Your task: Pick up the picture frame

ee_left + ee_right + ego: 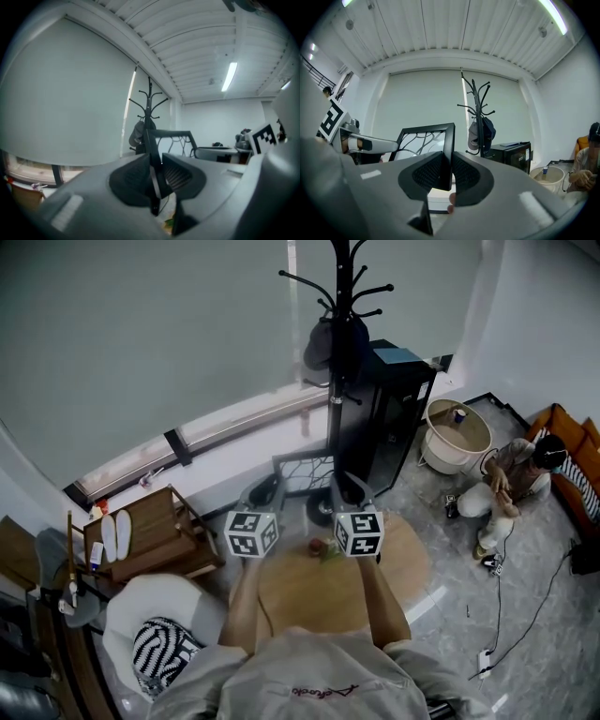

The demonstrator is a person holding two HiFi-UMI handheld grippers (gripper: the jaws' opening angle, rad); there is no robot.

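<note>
The picture frame (305,473) is black with a branch pattern and stands upright above the round wooden table (403,563). My left gripper (273,487) is shut on its left edge, and my right gripper (338,487) is shut on its right edge. In the left gripper view the frame (169,135) shows edge-on, pinched between the ribbed pads of the left gripper (157,177). In the right gripper view the right gripper (444,172) clamps the side bar of the frame (423,139). Both grippers point level.
A coat rack (341,310) with a dark hat stands behind the table beside a black cabinet (392,413). A white basket (457,438) and a person sitting on the floor (511,486) are at the right. A wooden stand (150,537) and a white armchair (155,629) are at the left.
</note>
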